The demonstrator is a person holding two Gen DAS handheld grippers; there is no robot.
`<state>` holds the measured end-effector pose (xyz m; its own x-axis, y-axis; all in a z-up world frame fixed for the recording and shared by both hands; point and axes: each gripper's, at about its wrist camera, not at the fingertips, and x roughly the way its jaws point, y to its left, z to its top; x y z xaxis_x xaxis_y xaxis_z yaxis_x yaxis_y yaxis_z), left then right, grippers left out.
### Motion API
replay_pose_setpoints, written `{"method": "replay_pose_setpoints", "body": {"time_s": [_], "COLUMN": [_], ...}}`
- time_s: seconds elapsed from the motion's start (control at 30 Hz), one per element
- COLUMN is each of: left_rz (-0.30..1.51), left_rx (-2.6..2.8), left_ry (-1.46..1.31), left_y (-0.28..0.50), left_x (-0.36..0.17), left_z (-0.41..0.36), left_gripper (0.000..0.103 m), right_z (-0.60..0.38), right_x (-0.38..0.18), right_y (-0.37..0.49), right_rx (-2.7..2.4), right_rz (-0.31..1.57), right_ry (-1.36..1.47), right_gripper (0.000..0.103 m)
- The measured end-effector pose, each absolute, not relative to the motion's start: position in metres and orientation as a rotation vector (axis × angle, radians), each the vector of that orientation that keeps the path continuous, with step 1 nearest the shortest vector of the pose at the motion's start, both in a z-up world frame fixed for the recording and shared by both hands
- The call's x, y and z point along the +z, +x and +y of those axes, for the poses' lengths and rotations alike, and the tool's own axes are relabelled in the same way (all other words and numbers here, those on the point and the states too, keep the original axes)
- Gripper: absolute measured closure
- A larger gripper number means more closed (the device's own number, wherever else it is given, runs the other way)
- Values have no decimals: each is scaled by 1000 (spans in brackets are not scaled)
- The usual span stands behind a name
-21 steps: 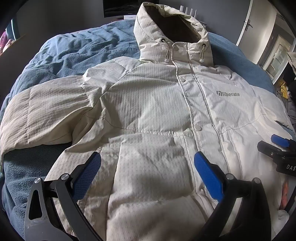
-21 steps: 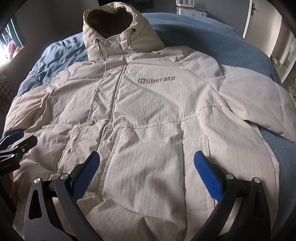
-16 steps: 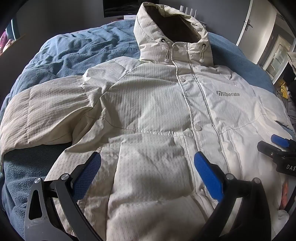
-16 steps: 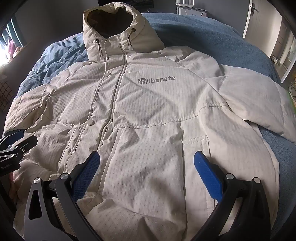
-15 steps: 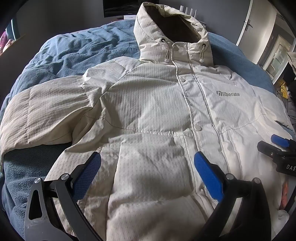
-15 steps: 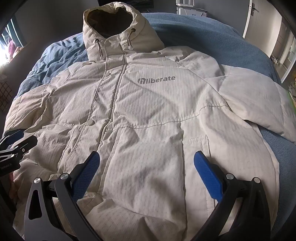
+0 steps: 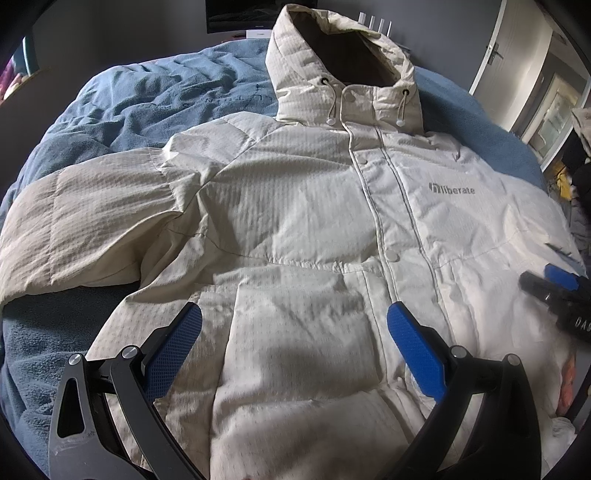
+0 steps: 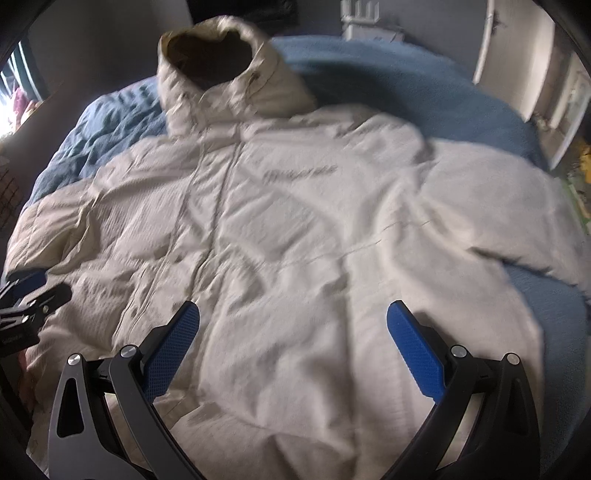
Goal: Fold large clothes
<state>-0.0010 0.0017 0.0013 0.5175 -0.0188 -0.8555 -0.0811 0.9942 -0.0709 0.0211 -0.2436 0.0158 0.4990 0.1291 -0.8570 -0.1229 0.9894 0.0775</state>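
Observation:
A cream hooded puffer jacket (image 7: 295, 221) (image 8: 295, 229) lies flat, front up, on a blue blanket, hood at the far end and sleeves spread to both sides. My left gripper (image 7: 293, 321) hovers over the lower left front panel, jaws wide open and empty. My right gripper (image 8: 293, 321) hovers over the lower right front, also wide open with nothing between its blue pads (image 8: 413, 347). Each gripper shows at the edge of the other's view: the right one (image 7: 554, 288), the left one (image 8: 26, 295). The right wrist view is motion-blurred.
The blue blanket (image 7: 147, 103) covers the bed around the jacket. A door (image 7: 506, 48) and clutter (image 7: 569, 177) stand to the right of the bed. A dark screen (image 7: 236, 14) sits on the far wall.
The right wrist view has shifted and blurred: the jacket now sits lower and further right in it, so the right gripper has moved. The left gripper has held still.

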Motion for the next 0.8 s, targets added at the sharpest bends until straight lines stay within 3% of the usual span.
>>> {"method": "replay_pose_setpoints", "body": {"time_s": [0.23, 0.37, 0.57, 0.8], "left_rz": [1055, 1000, 895, 893], "left_rx": [72, 80, 47, 58], "left_ry": [-83, -90, -86, -81], "left_y": [0, 8, 32, 52], "left_x": [-2, 34, 94, 51], "left_z": [-2, 10, 17, 15], "left_gripper": [7, 6, 6, 6], "right_z": [-312, -372, -488, -562], "right_x": [67, 78, 51, 1], "right_y": [23, 23, 13, -8], "right_rx": [-26, -163, -223, -292], "right_rz": [797, 757, 848, 890], "right_ry": [96, 97, 459, 731], "right_gripper": [6, 6, 6, 6]}}
